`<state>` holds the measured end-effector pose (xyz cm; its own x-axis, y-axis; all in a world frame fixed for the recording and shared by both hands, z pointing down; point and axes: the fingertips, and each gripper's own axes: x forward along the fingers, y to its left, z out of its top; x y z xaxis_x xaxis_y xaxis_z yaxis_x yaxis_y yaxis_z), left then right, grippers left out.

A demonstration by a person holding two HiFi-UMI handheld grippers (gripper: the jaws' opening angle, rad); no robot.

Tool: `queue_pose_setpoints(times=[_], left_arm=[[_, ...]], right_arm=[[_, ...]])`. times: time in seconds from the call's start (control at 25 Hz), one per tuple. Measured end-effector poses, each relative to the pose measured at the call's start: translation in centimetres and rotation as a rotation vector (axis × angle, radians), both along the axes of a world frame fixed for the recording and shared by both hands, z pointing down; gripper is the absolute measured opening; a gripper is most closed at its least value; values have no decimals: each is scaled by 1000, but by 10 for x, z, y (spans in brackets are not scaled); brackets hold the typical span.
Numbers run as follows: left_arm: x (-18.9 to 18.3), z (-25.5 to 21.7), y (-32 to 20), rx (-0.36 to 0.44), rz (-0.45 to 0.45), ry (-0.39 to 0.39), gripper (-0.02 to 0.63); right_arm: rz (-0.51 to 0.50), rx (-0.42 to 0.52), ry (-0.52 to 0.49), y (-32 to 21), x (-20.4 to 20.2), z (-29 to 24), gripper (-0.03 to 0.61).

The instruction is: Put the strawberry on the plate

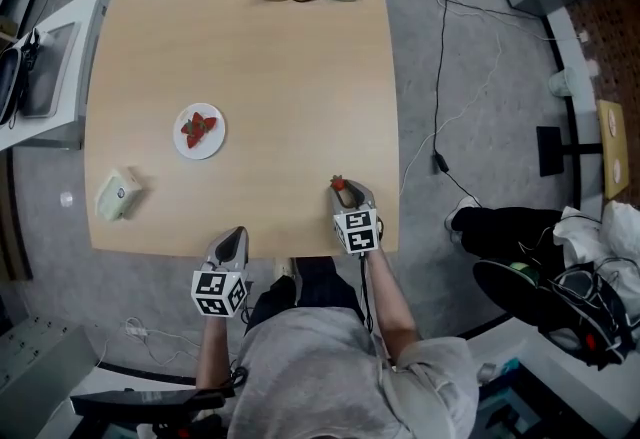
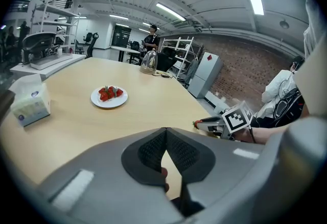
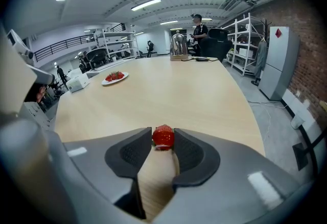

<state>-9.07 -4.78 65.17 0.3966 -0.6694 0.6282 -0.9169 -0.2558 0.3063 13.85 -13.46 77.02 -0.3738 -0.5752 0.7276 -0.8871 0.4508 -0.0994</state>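
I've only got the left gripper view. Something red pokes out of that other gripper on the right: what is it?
Observer: A strawberry. The right gripper view shows the right gripper closed on it from both sides.
Operator: Is it near the plate?
Observer: No. In the head view the plate sits toward the table's left side; the right gripper is at the near edge on the right.
Operator: And where's my gripper?
Observer: The head view shows the left gripper with its tip just over the table's near edge, on the plate's side.
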Motion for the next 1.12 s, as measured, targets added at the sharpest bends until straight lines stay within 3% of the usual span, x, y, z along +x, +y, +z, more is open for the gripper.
queue_pose_setpoints(times=[0.76, 1.12], left_arm=[[-6, -12, -16, 40, -70, 5, 20], [-21, -26, -19, 70, -162, -4, 20]], right_arm=[[-62, 46, -76, -19, -13, -40, 140], [-223, 101, -115, -29, -59, -80, 140]])
